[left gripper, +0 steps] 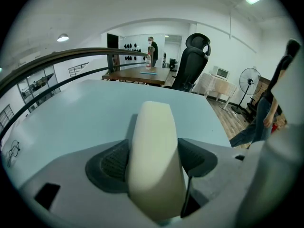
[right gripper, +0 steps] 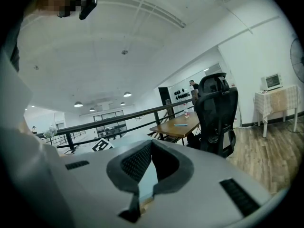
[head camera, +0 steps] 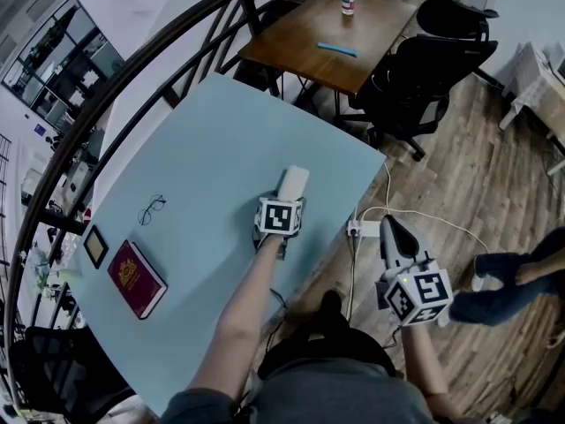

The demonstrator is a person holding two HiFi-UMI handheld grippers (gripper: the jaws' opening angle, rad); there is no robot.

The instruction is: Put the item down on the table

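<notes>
A cream-white, smooth oblong item point(left gripper: 156, 151) sits between the dark pads of my left gripper point(left gripper: 154, 158), which is shut on it. In the head view the left gripper point(head camera: 290, 193) is over the right part of the light blue table point(head camera: 203, 148), and the item point(head camera: 294, 180) sticks out ahead of the marker cube. I cannot tell whether the item touches the tabletop. My right gripper point(head camera: 395, 233) hangs off the table's right side above the wooden floor. In the right gripper view its jaws point(right gripper: 151, 146) meet at the tips with nothing between them.
On the table's left part lie a pair of glasses point(head camera: 152, 208), a dark red booklet point(head camera: 135, 278) and a small dark framed square point(head camera: 95, 246). A power strip point(head camera: 364, 229) lies on the floor beside the table. A black office chair point(head camera: 424, 73) and a wooden table point(head camera: 331, 34) stand beyond.
</notes>
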